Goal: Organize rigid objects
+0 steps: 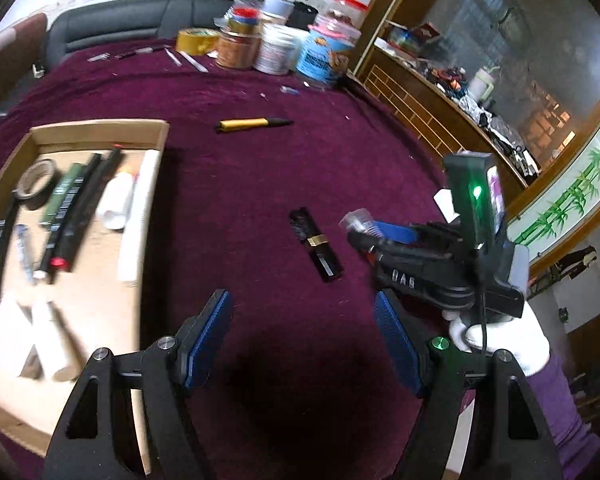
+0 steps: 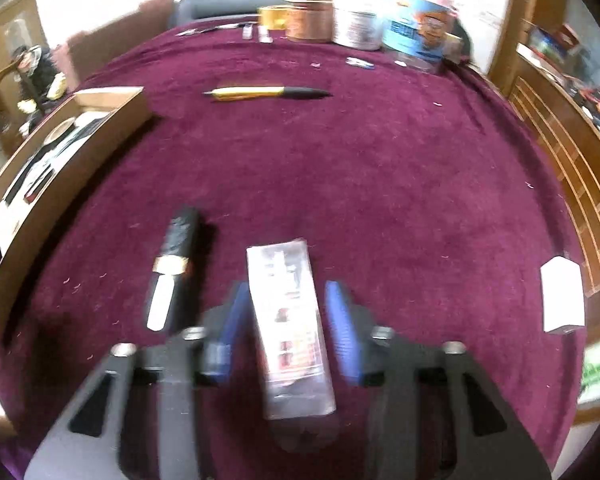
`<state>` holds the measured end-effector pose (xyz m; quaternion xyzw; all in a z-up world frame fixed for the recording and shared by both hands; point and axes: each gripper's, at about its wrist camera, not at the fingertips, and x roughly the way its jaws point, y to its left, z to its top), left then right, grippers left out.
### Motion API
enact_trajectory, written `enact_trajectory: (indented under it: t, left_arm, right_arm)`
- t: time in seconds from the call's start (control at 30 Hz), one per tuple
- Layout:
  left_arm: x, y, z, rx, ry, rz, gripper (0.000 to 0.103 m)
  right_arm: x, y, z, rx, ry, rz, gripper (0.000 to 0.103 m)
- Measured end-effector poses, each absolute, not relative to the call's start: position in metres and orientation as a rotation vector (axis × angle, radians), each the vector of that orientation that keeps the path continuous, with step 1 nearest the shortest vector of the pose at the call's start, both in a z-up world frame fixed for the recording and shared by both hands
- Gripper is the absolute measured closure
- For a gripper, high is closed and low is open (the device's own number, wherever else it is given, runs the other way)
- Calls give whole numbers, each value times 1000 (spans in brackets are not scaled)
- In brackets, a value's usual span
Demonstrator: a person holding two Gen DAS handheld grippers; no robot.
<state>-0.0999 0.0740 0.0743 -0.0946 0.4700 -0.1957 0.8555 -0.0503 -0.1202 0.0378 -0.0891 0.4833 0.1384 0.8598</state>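
Tongs on the right [image 2: 286, 320] hover low over a maroon tablecloth [image 2: 380, 184], blue pads flanking a clear-wrapped box [image 2: 288, 328] with a slim gap showing each side, so a firm grip cannot be confirmed. Left tongs [image 1: 304, 344] gape wide, empty. A cardboard tray [image 1: 100, 128] sits at ten o'clock, a black tube [image 2: 172, 264] beside the box.

My left gripper [image 1: 302, 344] gapes empty over maroon cloth [image 1: 260, 184]; cardboard tray [image 1: 100, 130] left, black-gold tube [image 1: 316, 245] ahead, right gripper [image 1: 362, 228] carrying clear packet [image 1: 356, 218].
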Motion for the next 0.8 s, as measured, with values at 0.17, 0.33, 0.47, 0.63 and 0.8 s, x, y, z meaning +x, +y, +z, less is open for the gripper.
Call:
enact_trajectory:
  t: [0.17, 0.33, 0.47, 0.63, 0.8]
  left_arm:
    - [-73, 41, 53, -188, 1045, -409, 35]
    - [-48, 5, 36, -103, 1059, -387, 36]
    - [-37, -13, 23, 10, 1064, -369, 40]
    - [-42, -7, 22, 60, 1013, -382, 89]
    - [-41, 18, 26, -43, 1010, -392, 89]
  right_arm:
    - [-42, -170, 40, -80, 1028, 174, 78]
    - [-47, -189, 42, -25, 1019, 175, 77]
    - [-49, -186, 42, -30, 1003, 167, 77]
    - [-53, -185, 42, -39, 989, 163, 77]
    - [-57, -179, 41, -75, 984, 142, 78]
